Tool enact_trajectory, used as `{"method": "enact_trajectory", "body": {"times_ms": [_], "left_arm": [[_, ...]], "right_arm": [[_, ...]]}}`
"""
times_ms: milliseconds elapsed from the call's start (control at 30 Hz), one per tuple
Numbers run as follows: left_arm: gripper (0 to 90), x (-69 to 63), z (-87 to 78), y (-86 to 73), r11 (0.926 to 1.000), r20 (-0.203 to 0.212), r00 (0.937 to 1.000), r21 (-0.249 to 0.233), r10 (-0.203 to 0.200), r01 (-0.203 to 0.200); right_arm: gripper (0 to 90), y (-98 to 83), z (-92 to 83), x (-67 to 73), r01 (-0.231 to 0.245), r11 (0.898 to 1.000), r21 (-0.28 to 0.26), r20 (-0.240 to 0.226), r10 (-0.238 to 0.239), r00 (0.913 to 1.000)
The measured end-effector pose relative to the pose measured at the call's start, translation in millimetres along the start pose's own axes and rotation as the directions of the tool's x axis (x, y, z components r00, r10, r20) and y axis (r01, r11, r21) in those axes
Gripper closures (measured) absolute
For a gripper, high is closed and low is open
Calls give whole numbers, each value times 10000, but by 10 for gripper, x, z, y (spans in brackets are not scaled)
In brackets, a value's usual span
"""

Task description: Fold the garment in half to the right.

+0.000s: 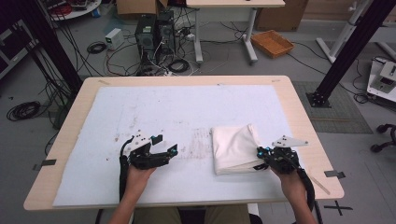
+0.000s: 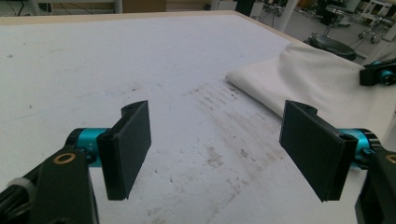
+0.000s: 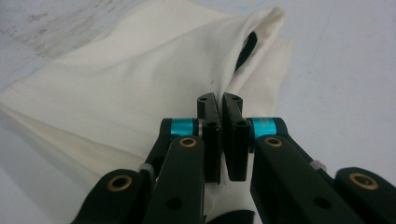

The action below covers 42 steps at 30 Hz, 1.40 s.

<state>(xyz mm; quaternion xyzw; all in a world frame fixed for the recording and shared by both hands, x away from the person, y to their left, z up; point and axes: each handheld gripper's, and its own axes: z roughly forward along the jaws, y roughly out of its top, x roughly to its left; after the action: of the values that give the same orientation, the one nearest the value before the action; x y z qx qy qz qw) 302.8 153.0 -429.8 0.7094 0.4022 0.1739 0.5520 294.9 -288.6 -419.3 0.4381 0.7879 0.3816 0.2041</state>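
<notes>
A folded white cloth [image 1: 236,149] lies on the right part of the white mat [image 1: 187,107] that covers the wooden table [image 1: 299,116]. My right gripper [image 1: 259,153] sits at the cloth's near right edge. In the right gripper view its jaws [image 3: 219,100] are pressed together, pinching a raised fold of the cloth [image 3: 116,88]. My left gripper [image 1: 166,145] hovers low over the bare mat left of the cloth, pointing toward it. Its pads [image 2: 133,144] stand wide open with nothing between them. The left gripper view has the cloth [image 2: 317,74] ahead to the right, with the right gripper [image 2: 378,74] at its far edge.
Brownish stains mark the mat [image 2: 219,140] between the left gripper and the cloth. Beyond the table stand computer towers [image 1: 154,30], loose cables, a desk leg [image 1: 250,32] and an orange basket [image 1: 272,43]. Black posts [image 1: 348,51] rise at both sides.
</notes>
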Motion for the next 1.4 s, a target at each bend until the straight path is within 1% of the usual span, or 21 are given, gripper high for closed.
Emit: {"method": "enact_trajectory", "body": {"times_ms": [233, 267, 300, 333, 367, 467, 533, 567, 600, 633, 667, 800, 933, 967, 1000, 1067, 1133, 1167, 1200, 1300, 1400], "left_arm": [[251, 10, -6, -13, 9999, -10, 9999, 24, -118, 118], [251, 15, -4, -13, 9999, -11, 9999, 49, -106, 106], [251, 16, 0, -14, 9999, -14, 9999, 34, -139, 139], [251, 16, 0, -14, 9999, -14, 9999, 34, -139, 139], [251, 17, 1, -13, 9999, -9, 9999, 54, -158, 158], [251, 22, 7, -15, 9998, 0, 9998, 60, -184, 184], [251, 26, 11, -15, 9998, 15, 9998, 94, -185, 185], [251, 26, 11, -15, 9998, 15, 9998, 94, -185, 185], [251, 29, 11, -15, 9998, 15, 9998, 90, -179, 179], [251, 29, 10, -15, 9998, 21, 9998, 82, -186, 186], [250, 29, 9, -14, 9998, 23, 9998, 73, -186, 186], [251, 26, 0, -15, 9998, 16, 9998, 72, -205, 205], [251, 29, 0, -14, 9997, 12, 9998, 89, -218, 218], [251, 33, 1, -12, 9997, 15, 9997, 76, -246, 246], [251, 33, 1, -12, 9997, 15, 9997, 76, -246, 246], [251, 35, 4, -12, 9997, 20, 9997, 65, -252, 252], [251, 37, 7, -12, 9997, 32, 9997, 84, -238, 238], [251, 39, 9, -12, 9997, 41, 9997, 94, -230, 229], [251, 40, 9, -13, 9997, 49, 9997, 100, -229, 229], [251, 35, 10, -18, 9997, 65, 9998, 188, -174, 173], [251, 26, 12, -22, 9996, 125, 9998, 240, -120, 117]], "right_arm": [[870, -45, -91, -88, -344, 9994, 19, 720, 342, 9968], [836, -73, -70, -105, -564, 9981, 230, 598, 549, 9967], [718, -104, -36, -122, -710, 9961, 521, 455, 687, 9966], [718, -104, -36, -122, -710, 9961, 521, 455, 687, 9966], [592, -135, -15, -122, -774, 9948, 664, 627, 732, 9953], [453, -174, -138, -133, -883, 9951, -444, 1079, 927, 9898], [569, -149, -217, -119, -639, 9929, -999, 785, 719, 9943], [569, -149, -217, -119, -639, 9929, -999, 785, 719, 9943], [648, -137, -235, -99, -365, 9940, -1027, 659, 434, 9969], [714, -134, -211, -54, -37, 9974, -717, 15, 39, 10000], [729, -151, -178, -32, 196, 9986, -496, -200, -206, 9996], [734, -310, -89, -18, 591, 9968, 544, -40, -589, 9983], [684, -413, -129, -40, 814, 9965, 204, 76, -815, 9966], [522, -374, -200, -102, 481, 9988, -6, -158, -481, 9987], [522, -374, -200, -102, 481, 9988, -6, -158, -481, 9987], [524, -181, -256, -165, 63, 9956, -933, -292, -90, 9995], [550, -81, -229, -178, 149, 9948, -1008, -279, -178, 9995], [627, 139, -107, -202, 434, 9931, -1086, -486, -489, 9976], [627, 139, -107, -202, 434, 9931, -1086, -486, -489, 9976], [661, 395, 188, -245, 569, 9959, -704, -471, -603, 9971], [688, 443, 578, -340, 422, 9969, 668, -132, -414, 9991]]}}
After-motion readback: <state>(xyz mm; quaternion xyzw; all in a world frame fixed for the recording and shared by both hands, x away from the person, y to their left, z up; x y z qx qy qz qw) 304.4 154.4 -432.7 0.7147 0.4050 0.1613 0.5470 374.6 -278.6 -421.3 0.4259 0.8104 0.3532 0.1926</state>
